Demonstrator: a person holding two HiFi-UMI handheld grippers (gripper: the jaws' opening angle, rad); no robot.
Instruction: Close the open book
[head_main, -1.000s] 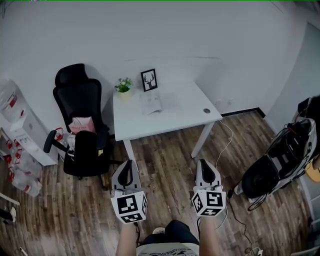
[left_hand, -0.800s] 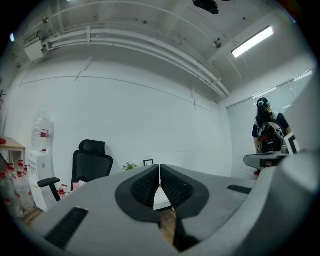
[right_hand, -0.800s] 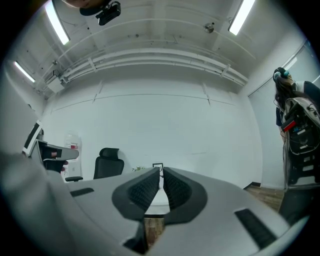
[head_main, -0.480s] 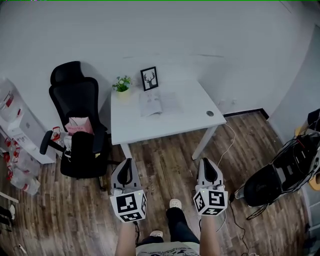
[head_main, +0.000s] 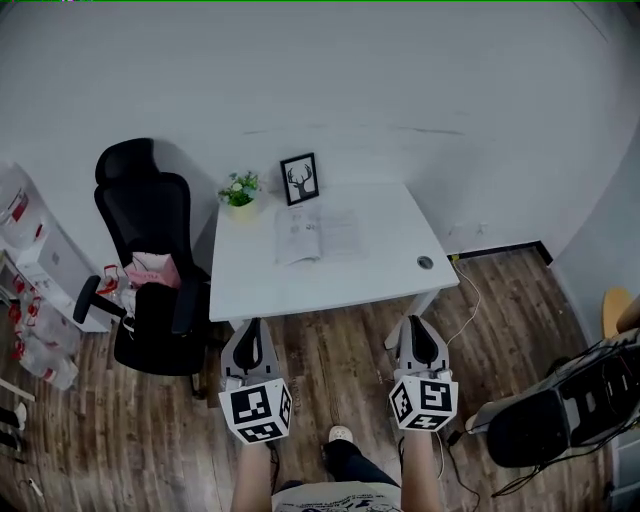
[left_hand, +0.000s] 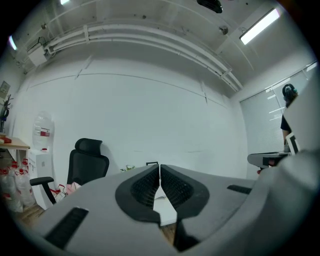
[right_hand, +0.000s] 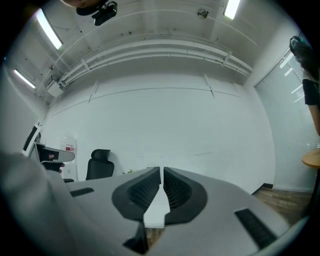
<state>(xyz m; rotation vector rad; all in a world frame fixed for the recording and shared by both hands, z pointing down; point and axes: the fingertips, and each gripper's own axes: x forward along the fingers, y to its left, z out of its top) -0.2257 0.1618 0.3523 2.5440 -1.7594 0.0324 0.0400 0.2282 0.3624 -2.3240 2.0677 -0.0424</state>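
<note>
An open book lies flat with its pale pages up on the white desk, toward the back middle. My left gripper hangs over the wooden floor just in front of the desk's near-left edge, jaws together, nothing held. My right gripper is level with it near the desk's near-right corner, also shut and empty. In the left gripper view the shut jaws point at the desk; the right gripper view shows its jaws likewise closed. Both stay well short of the book.
A small framed deer picture and a potted plant stand at the desk's back edge. A round grommet sits near the right edge. A black office chair stands left of the desk. Cables and a black machine lie at right.
Both grippers have come forward toward the desk, which now sits closer and lower in the head view. The jaws stayed shut throughout. The book has not moved.
</note>
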